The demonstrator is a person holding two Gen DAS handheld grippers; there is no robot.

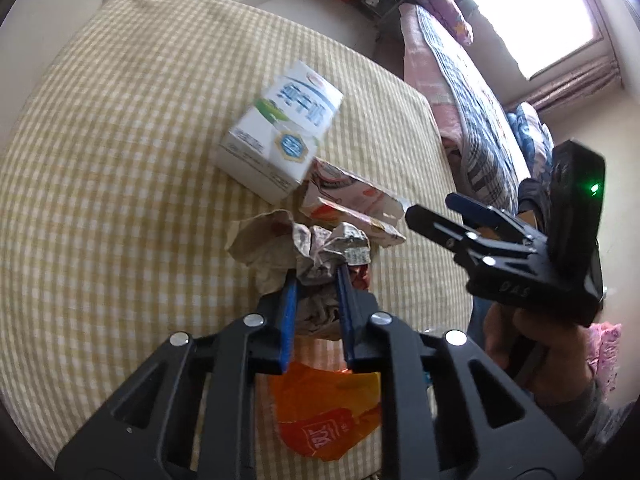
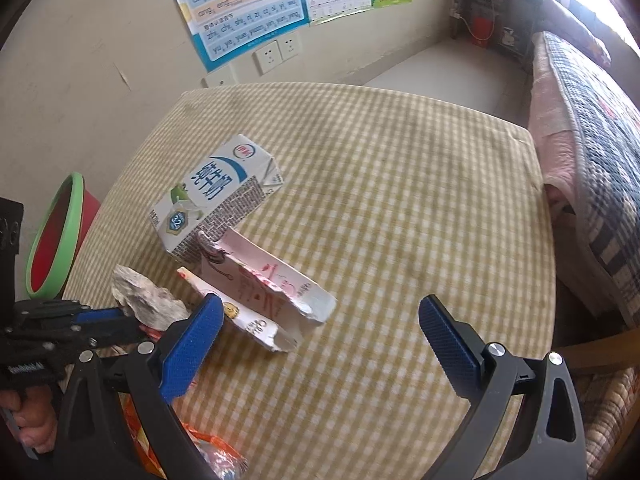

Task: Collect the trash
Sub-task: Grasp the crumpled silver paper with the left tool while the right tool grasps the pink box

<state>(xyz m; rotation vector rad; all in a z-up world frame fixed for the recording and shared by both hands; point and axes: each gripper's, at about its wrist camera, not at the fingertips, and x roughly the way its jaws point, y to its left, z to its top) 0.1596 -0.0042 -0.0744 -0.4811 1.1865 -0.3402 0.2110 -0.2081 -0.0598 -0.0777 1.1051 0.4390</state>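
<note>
My left gripper (image 1: pixel 316 276) is shut on a crumpled ball of paper (image 1: pixel 320 252) just above the checked tablecloth (image 1: pixel 120 160). The same paper ball (image 2: pixel 148 300) shows in the right wrist view, held by the left gripper (image 2: pixel 120 316). Behind it lie a white and blue milk carton (image 1: pixel 280 128) (image 2: pixel 216 196) and a torn pink carton (image 1: pixel 352 204) (image 2: pixel 264 292). An orange wrapper (image 1: pixel 324 416) (image 2: pixel 216 452) lies near the table's front edge. My right gripper (image 2: pixel 320 340) is open and empty above the table, right of the pink carton; it also shows in the left wrist view (image 1: pixel 432 208).
A red bin with a green rim (image 2: pixel 56 236) stands left of the table. A bed with a quilt (image 2: pixel 592 140) (image 1: pixel 460 92) runs along the right. The wall with posters and sockets (image 2: pixel 276 52) is behind the table.
</note>
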